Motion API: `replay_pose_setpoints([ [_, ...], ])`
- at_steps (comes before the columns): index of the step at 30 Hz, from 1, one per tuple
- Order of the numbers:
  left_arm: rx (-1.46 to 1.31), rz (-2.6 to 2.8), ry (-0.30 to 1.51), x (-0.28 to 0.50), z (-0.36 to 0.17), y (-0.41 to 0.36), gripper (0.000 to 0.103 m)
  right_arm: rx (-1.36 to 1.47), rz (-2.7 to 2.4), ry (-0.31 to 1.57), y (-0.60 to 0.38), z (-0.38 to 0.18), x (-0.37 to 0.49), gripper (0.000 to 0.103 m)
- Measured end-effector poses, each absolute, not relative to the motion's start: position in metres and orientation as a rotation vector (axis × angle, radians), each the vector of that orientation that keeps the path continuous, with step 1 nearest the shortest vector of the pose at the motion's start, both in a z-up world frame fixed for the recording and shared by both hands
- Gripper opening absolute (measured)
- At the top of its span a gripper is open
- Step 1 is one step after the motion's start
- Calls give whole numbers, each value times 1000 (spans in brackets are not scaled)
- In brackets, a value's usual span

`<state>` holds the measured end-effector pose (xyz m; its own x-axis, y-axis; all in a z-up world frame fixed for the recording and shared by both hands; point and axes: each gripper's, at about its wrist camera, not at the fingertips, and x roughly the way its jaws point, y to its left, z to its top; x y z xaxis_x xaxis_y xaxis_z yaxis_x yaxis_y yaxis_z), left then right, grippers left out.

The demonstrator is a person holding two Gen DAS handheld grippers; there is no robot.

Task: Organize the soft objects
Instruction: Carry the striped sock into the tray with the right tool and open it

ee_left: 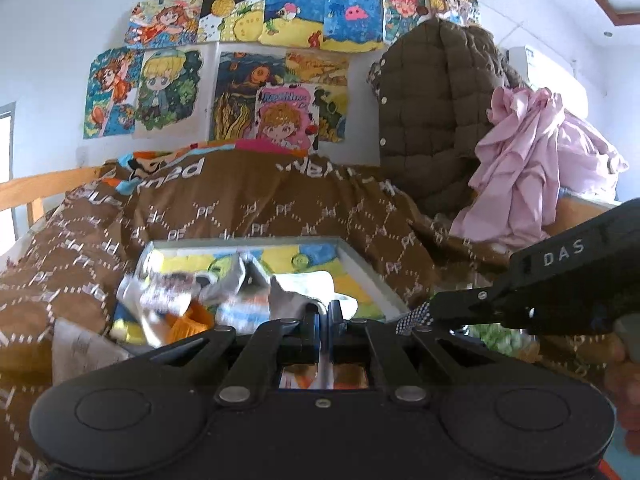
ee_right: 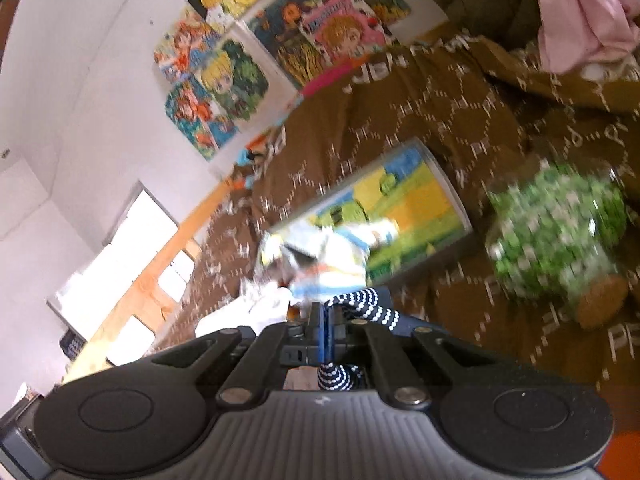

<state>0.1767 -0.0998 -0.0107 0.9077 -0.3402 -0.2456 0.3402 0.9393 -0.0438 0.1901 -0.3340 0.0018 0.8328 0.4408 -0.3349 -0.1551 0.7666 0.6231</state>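
Note:
A shallow tray with a colourful picture floor lies on the brown blanket. Several socks are heaped at its near left, an orange one among them. My left gripper is shut on a pale sock; a white strip shows between its jaws. My right gripper is shut on a navy sock with white dots, which loops over its fingers. In the left wrist view the right gripper comes in from the right with that dotted sock. The right wrist view shows the tray and sock heap blurred.
A green-dotted round object with a tan end lies right of the tray. A brown quilted jacket and pink cloth pile at the back right. Drawings cover the wall. A wooden bed rail runs along the left.

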Motion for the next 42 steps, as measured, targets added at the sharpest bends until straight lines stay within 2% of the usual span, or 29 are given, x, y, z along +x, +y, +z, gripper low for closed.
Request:
replay_pose_setpoints([
  [6,18,-370,181,225,9,-108,3,643,337,395,-336,13,246,2],
  [14,66,-414,126,304,15,-127,3,655,282,384,-344,0,324,2],
  [21,31,-466,236,352,-6,-141,3,693,232,388,-352,-22,363,2],
  [28,72,-480,329,360,-34,-144,3,650,214,447,-347,-30,369,2],
  [42,87,-462,535,379,-48,-153,6,594,162,550,-347,-35,375,7],
])
